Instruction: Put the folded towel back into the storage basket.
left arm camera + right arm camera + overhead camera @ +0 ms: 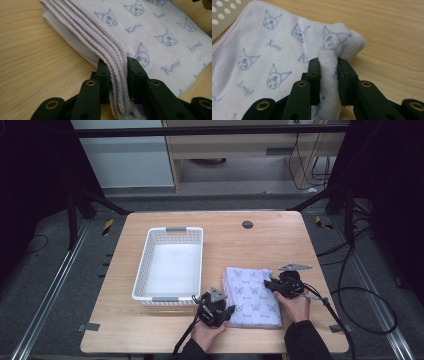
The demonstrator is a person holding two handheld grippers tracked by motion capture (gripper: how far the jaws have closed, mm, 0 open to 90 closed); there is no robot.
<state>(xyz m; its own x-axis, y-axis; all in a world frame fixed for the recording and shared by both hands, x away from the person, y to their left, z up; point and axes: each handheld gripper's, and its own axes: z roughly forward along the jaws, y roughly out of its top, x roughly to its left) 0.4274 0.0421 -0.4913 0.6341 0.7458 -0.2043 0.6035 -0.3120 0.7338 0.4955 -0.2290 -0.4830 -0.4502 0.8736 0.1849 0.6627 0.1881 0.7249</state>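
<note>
Near the front edge of the wooden table, both tools grip the folded lilac cat-print towel: left tool its stacked hems, right tool a bunched corner.

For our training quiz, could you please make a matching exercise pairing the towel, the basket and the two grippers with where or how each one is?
Things:
1. towel
2. basket
3. left gripper
4. right gripper

States:
A. white, empty, left of the towel
B. shut on the towel's layered hemmed edges
C. folded, lilac, lying on the table
D. shut on a bunched fold at the towel's right side

Pairs: 1-C, 2-A, 3-B, 4-D
</note>
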